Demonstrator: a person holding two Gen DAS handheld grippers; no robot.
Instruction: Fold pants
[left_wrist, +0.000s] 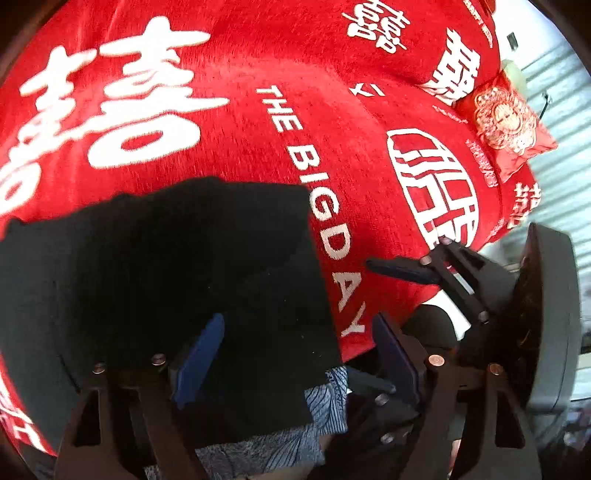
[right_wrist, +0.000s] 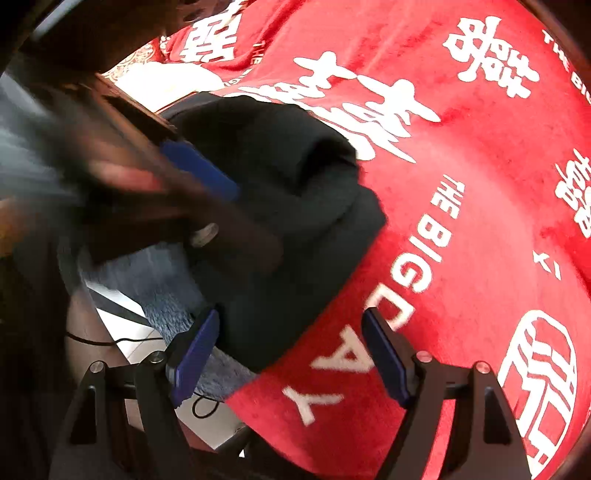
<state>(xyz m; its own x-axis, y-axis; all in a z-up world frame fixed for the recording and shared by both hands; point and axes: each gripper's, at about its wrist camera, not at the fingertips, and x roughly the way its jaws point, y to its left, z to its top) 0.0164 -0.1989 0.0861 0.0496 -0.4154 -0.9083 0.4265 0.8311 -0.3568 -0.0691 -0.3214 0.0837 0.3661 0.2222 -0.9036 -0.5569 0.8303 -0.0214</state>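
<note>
The black pants (left_wrist: 184, 266) lie folded into a thick bundle on the red blanket (left_wrist: 240, 122) near the bed's edge. My left gripper (left_wrist: 299, 358) is open, its blue pads apart, with the bundle's near right corner between the jaws. In the right wrist view the pants (right_wrist: 295, 206) sit rumpled at left-centre. My right gripper (right_wrist: 291, 354) is open and empty over the blanket (right_wrist: 480, 221), the bundle's near edge by its left pad. The right gripper also shows in the left wrist view (left_wrist: 406, 271), and the left gripper, blurred, in the right wrist view (right_wrist: 199, 173).
The red blanket carries white characters and "THE BIG DAY". A red embroidered cushion (left_wrist: 506, 122) lies at the far right. Blue patterned cloth (left_wrist: 325, 406) shows under the pants at the bed's edge. A cable (right_wrist: 122, 341) runs over the floor below.
</note>
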